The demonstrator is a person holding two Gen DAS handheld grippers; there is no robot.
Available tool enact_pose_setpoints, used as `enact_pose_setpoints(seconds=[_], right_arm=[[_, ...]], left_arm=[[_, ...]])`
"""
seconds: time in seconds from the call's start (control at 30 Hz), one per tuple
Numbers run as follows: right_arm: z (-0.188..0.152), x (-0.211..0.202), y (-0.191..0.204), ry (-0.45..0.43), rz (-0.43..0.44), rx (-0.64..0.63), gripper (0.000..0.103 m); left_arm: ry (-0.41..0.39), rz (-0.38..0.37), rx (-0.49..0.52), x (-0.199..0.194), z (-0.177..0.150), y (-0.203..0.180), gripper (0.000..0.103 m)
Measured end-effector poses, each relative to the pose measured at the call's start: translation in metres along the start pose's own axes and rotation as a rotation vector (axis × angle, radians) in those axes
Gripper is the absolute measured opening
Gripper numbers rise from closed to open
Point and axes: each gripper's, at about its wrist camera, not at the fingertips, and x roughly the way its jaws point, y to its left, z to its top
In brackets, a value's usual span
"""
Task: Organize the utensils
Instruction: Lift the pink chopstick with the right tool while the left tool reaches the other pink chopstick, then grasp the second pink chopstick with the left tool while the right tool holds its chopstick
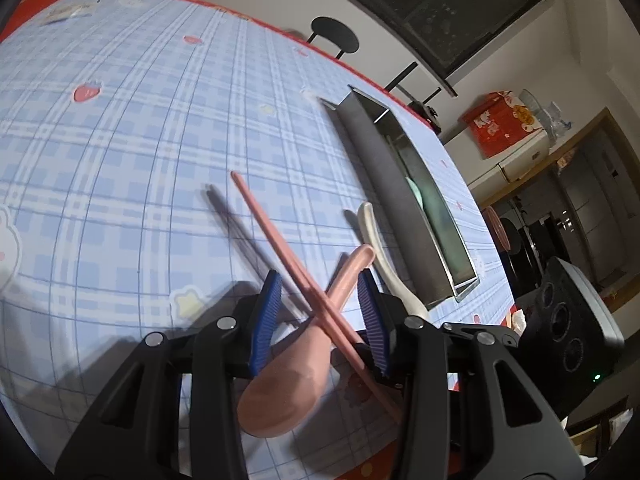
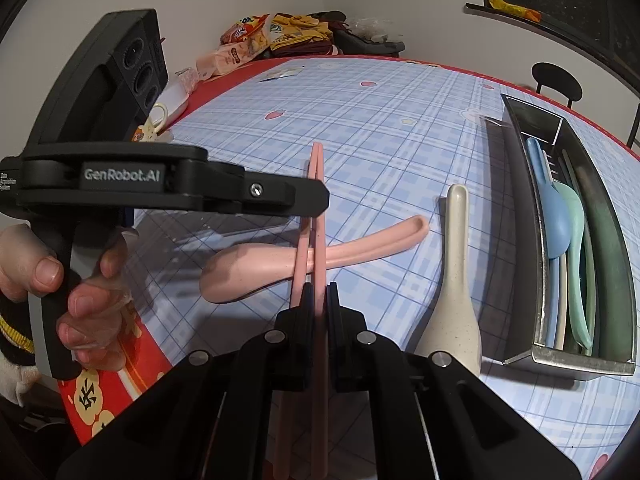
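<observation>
Pink chopsticks (image 2: pixel 316 216) are clamped in my right gripper (image 2: pixel 319 292), which is shut on them; they run forward above a pink spoon (image 2: pixel 280 264) on the table. My left gripper (image 1: pixel 320 284) is open, its blue pads (image 1: pixel 267 312) either side of the pink spoon (image 1: pixel 288 376) and the crossing chopsticks (image 1: pixel 280 232). A cream spoon (image 2: pixel 454 272) lies to the right, also in the left wrist view (image 1: pixel 384 264). A steel tray (image 2: pixel 520 240) holds blue (image 2: pixel 554 220) and green (image 2: pixel 576 248) spoons.
The table has a blue plaid cloth (image 2: pixel 400 128) with a red edge. Snack bags (image 2: pixel 248 40) and clothes sit at the far end. A black stool (image 1: pixel 335 36) stands beyond the table. The steel tray (image 1: pixel 384 184) lies along the right side.
</observation>
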Motion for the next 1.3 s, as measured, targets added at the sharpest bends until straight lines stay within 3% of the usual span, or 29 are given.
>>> enact_pose_setpoints(seconds=[0.03, 0.1, 0.27, 0.5, 0.63, 0.9, 1.07, 1.3], right_arm=[[0.0, 0.0, 0.0, 0.0, 0.0, 0.001, 0.007], [0.0, 0.0, 0.0, 0.0, 0.0, 0.004, 0.007], [0.001, 0.0, -0.002, -0.005, -0.025, 0.017, 0.007], [0.001, 0.0, -0.008, -0.013, -0.055, 0.057, 0.007], [0.001, 0.0, -0.01, -0.015, -0.064, 0.063, 0.007], [0.001, -0.002, -0.028, -0.03, -0.027, 0.154, 0.007], [-0.002, -0.01, -0.036, -0.081, -0.004, 0.202, 0.007], [-0.01, -0.031, -0.052, -0.202, 0.014, 0.292, 0.007]], left_arm=[[0.004, 0.001, -0.005, 0.002, -0.001, 0.0, 0.041], [0.014, -0.002, -0.015, 0.005, -0.002, 0.002, 0.029], [0.026, -0.008, -0.023, 0.011, -0.005, 0.006, 0.025], [0.026, 0.007, 0.033, 0.018, -0.003, -0.003, 0.006], [0.036, 0.045, 0.046, 0.024, 0.004, -0.002, 0.006], [0.016, 0.014, 0.048, 0.009, 0.008, -0.002, 0.005], [0.028, 0.019, 0.062, 0.006, 0.005, -0.008, 0.024], [0.051, 0.059, 0.076, 0.018, 0.001, -0.02, 0.028]])
